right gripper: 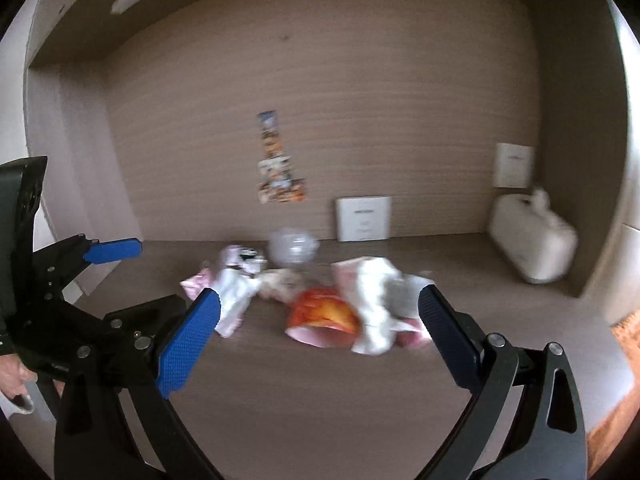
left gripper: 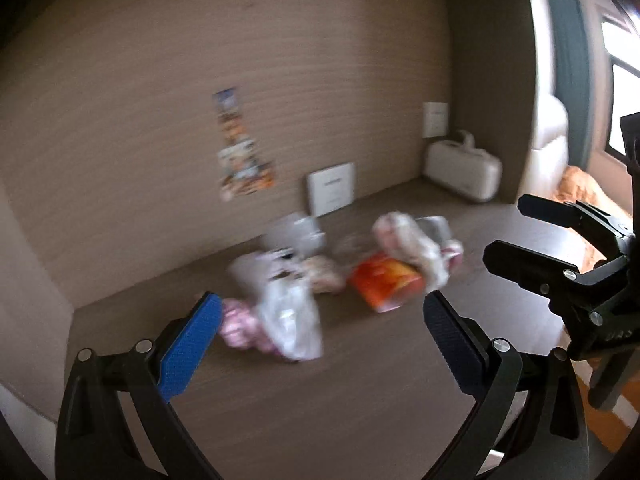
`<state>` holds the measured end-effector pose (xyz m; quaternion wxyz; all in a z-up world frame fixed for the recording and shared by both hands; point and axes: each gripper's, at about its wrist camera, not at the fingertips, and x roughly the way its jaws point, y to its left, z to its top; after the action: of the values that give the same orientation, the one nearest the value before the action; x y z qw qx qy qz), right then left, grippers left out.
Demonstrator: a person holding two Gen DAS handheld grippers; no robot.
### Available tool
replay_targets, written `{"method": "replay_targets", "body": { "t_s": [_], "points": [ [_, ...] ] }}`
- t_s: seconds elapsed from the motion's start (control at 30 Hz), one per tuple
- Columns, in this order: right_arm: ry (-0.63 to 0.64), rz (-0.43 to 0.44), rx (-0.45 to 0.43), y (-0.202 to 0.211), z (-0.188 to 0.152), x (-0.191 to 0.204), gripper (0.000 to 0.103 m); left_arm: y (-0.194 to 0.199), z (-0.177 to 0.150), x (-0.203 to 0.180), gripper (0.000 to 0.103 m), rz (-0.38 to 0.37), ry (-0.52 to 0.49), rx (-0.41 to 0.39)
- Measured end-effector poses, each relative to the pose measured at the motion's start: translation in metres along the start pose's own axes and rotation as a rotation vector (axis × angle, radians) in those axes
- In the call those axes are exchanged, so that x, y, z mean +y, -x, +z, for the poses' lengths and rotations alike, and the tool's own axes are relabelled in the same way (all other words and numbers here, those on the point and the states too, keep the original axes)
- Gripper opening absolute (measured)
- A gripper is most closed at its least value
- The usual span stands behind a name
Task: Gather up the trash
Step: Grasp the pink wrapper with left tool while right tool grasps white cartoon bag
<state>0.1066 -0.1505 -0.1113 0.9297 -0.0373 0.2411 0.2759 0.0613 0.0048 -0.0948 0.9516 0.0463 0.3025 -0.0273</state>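
Observation:
A blurred heap of trash lies on a brown desk [left gripper: 320,408] in a wood alcove. It holds an orange wrapper [left gripper: 384,280] [right gripper: 324,312], a white plastic bag [left gripper: 288,320] [right gripper: 234,292], crumpled white paper [left gripper: 412,240] [right gripper: 376,292], a pink wrapper [left gripper: 240,324] [right gripper: 196,282] and a clear plastic container [left gripper: 292,232] [right gripper: 292,246]. My left gripper [left gripper: 322,300] [right gripper: 160,276] hovers open just short of the white bag, holding nothing. My right gripper [right gripper: 320,294] [left gripper: 504,230] is open too, in front of the orange wrapper and white paper.
A white case [left gripper: 464,172] [right gripper: 532,240] sits in the back right corner. A white card [left gripper: 331,188] [right gripper: 363,218] leans on the back wall beside a picture strip [left gripper: 240,148]. A person's hand [right gripper: 12,376] shows at lower left. A window is far right.

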Motion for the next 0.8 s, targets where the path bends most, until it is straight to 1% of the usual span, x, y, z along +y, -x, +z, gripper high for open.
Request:
{"method": "replay_targets", "body": {
  "t_s": [0.1, 0.2, 0.3, 0.37, 0.43, 0.47, 0.5, 0.53, 0.57, 0.63, 0.67, 0.7, 0.73, 0.77, 0.8],
  "points": [
    [0.017, 0.029, 0.015, -0.026, 0.006, 0.023, 0.099, -0.014, -0.01, 0.037, 0.098, 0.025, 0.033, 0.02],
    [0.043, 0.037, 0.04, -0.059, 0.01, 0.041, 0.099, -0.034, -0.017, 0.067, 0.098, 0.025, 0.066, 0.048],
    [0.069, 0.027, 0.065, -0.088, 0.01, 0.054, 0.099, -0.056, -0.024, 0.088, 0.098, 0.021, 0.079, 0.068],
    [0.056, 0.028, 0.084, -0.107, 0.01, 0.057, 0.099, -0.07, -0.027, 0.097, 0.098, 0.023, 0.08, 0.079],
    [0.044, 0.027, 0.107, -0.123, 0.01, 0.058, 0.099, -0.081, -0.03, 0.106, 0.097, -0.002, 0.084, 0.087],
    [0.045, 0.024, 0.117, -0.13, 0.01, 0.059, 0.099, -0.089, -0.031, 0.109, 0.095, -0.018, 0.085, 0.101],
    [0.05, 0.027, 0.123, -0.137, 0.011, 0.06, 0.099, -0.098, -0.032, 0.112, 0.084, -0.035, 0.084, 0.12],
    [0.056, 0.02, 0.127, -0.144, 0.012, 0.062, 0.099, -0.103, -0.033, 0.112, 0.08, -0.044, 0.083, 0.128],
    [0.061, 0.013, 0.132, -0.148, 0.011, 0.062, 0.098, -0.11, -0.034, 0.113, 0.078, -0.062, 0.082, 0.141],
    [0.068, 0.027, 0.158, -0.161, 0.01, 0.064, 0.099, -0.122, -0.037, 0.113, 0.062, -0.094, 0.076, 0.17],
    [0.073, 0.022, 0.168, -0.167, 0.008, 0.064, 0.098, -0.13, -0.039, 0.111, 0.061, -0.113, 0.07, 0.188],
    [0.081, 0.024, 0.187, -0.172, 0.006, 0.065, 0.093, -0.135, -0.04, 0.11, 0.056, -0.122, 0.066, 0.202],
    [0.086, 0.033, 0.197, -0.176, 0.005, 0.065, 0.081, -0.14, -0.041, 0.109, 0.039, -0.135, 0.062, 0.213],
    [0.089, 0.04, 0.206, -0.178, 0.003, 0.066, 0.05, -0.144, -0.042, 0.107, 0.034, -0.151, 0.06, 0.22],
    [0.085, 0.04, 0.218, -0.182, 0.001, 0.067, 0.049, -0.145, -0.043, 0.105, 0.025, -0.15, 0.059, 0.219]
  ]
}}
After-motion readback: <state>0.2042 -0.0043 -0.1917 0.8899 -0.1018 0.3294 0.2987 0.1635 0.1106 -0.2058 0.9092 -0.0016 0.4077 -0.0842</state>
